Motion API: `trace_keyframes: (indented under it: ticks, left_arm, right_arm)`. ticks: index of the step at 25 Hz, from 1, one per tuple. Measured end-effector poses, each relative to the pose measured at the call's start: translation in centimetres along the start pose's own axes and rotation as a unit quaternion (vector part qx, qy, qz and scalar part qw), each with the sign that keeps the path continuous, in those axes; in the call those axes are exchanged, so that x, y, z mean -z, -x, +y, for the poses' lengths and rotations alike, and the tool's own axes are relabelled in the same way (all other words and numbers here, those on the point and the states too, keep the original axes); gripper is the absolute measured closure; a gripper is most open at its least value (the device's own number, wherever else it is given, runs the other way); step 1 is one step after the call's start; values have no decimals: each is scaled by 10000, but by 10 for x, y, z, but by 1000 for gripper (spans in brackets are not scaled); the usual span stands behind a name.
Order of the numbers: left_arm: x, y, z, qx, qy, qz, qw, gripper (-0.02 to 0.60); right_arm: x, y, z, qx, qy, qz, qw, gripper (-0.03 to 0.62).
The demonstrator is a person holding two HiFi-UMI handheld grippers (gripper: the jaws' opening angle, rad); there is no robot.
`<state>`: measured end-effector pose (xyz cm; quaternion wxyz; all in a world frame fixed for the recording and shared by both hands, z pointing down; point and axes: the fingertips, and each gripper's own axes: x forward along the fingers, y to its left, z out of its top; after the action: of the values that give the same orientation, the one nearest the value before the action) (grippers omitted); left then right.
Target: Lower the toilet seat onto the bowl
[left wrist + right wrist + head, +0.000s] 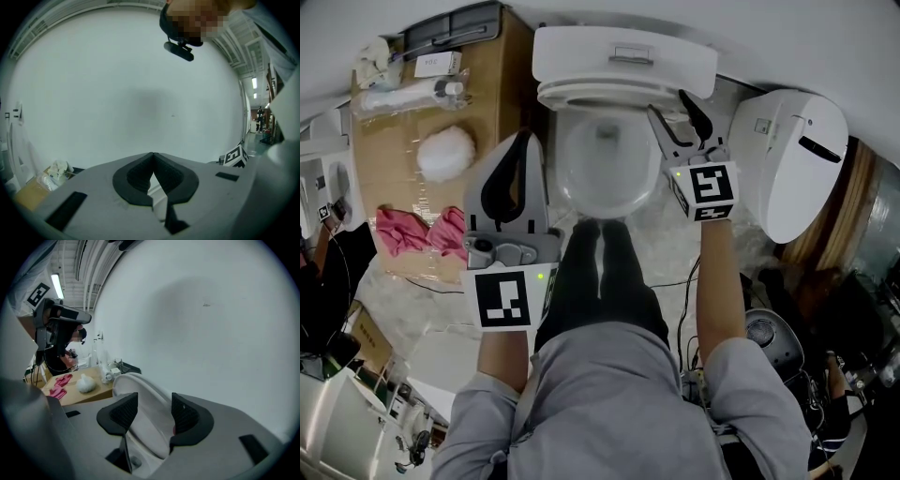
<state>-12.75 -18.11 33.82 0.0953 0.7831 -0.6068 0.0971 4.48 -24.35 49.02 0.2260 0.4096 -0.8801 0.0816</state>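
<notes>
**A:** Which step is this?

**B:** The reach, I'd say; the seat [591, 94] is not down yet; it stands up at the back of the bowl [652, 192], leaning toward the tank [623, 52].

**A:** And the right claw [667, 101]?

**B:** Spread wide; in its own view the seat [150, 418] sits in the gap of the right claw [154, 408], one pad on each side of the seat's edge; neither pad looks pressed on it, so it grips nothing.

**A:** The left claw [525, 131]?

**B:** Pinched together and empty; its own view shows the left claw [153, 161] with pads meeting at the tip; it hangs beside the bowl's left side, apart from the seat.

**A:** How does the seat lie?

**B:** Near upright; the long axis runs from the hinge at the bowl's rear up to the free edge; that free end points upward, the broad face toward the person; whether a lid stands behind it I cannot tell.

**A:** So what next?

**B:** Probably close the right claw on that edge; then swing it forward and down about the hinge, slowly; let go only once it rests flat on the bowl; a loose grip would let it slam.
</notes>
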Motion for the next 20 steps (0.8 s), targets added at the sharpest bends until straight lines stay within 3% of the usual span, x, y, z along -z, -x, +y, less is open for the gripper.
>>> trace_keyframes:
  ticks: [20]
  left_arm:
    - [16,25,-13,7,53,37,10000,581]
  right_arm:
    - [13,32,24,-19,26,-7,10000,399]
